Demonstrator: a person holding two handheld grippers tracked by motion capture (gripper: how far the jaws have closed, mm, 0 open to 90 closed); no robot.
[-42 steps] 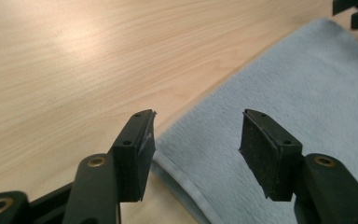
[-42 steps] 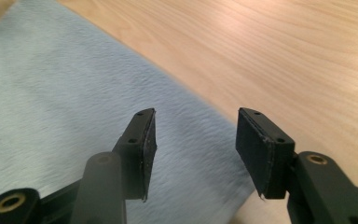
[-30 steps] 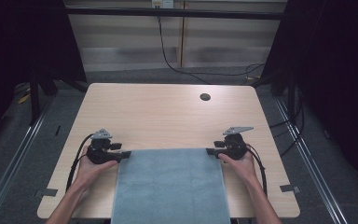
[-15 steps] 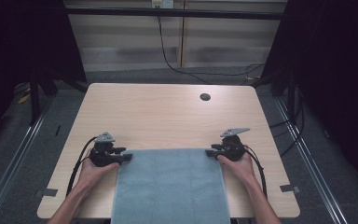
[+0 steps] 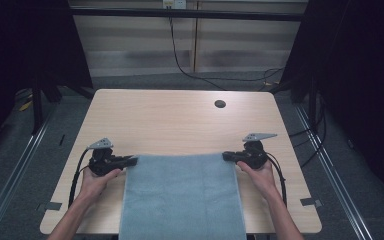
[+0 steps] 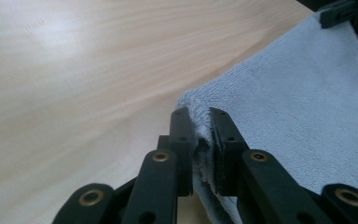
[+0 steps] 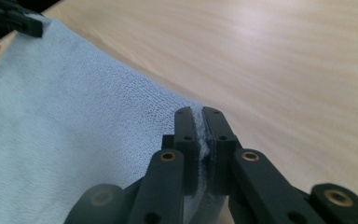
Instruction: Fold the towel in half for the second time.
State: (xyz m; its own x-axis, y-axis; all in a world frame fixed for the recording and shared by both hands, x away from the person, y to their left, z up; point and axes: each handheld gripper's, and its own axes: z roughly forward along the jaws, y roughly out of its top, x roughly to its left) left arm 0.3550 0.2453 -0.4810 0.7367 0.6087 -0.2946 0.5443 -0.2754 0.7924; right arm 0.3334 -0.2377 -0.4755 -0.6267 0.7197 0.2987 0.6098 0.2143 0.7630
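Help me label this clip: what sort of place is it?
Probably a lab recording rig, not a home: a bare wooden table with a cable hole, dark curtains at both sides, loose cables on grey floor.

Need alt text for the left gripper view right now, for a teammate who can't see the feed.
The left gripper has just been closing, and its two black jaws now pinch a corner of the blue-grey towel, with cloth bunched between them. The towel spreads to the right over the light wooden table. The other gripper sits at the towel's far corner, top right.
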